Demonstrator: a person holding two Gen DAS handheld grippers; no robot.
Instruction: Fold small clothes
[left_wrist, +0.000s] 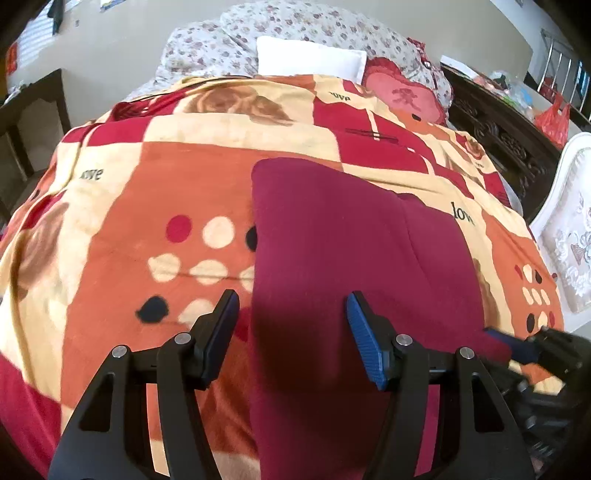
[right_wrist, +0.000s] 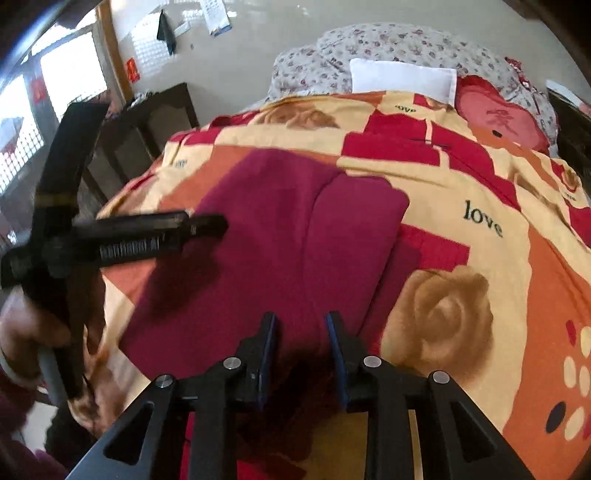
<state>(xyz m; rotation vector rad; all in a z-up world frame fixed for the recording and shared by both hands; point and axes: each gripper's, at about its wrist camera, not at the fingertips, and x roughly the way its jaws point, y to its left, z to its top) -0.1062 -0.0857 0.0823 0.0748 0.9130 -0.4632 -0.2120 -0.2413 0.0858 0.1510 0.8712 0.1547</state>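
Note:
A maroon garment (left_wrist: 332, 240) lies folded lengthwise on a bed covered by an orange, red and cream blanket (left_wrist: 147, 192). My left gripper (left_wrist: 291, 299) hovers open over the garment's near left edge, one finger over the blanket and the other over the cloth. Seen from the right wrist, the left gripper (right_wrist: 207, 223) is blurred and above the garment (right_wrist: 280, 229). My right gripper (right_wrist: 301, 319) has its jaws narrow at the garment's near right part, with dark bunched cloth between the pads. From the left wrist, the right gripper (left_wrist: 504, 343) sits low at the garment's right edge.
A white pillow (left_wrist: 310, 59), a red heart cushion (left_wrist: 406, 96) and a floral quilt (left_wrist: 295, 26) lie at the bed's far end. Dark wooden furniture (left_wrist: 498, 129) and a white padded frame (left_wrist: 569, 229) stand to the right. A hand (right_wrist: 29, 332) holds the left gripper's handle.

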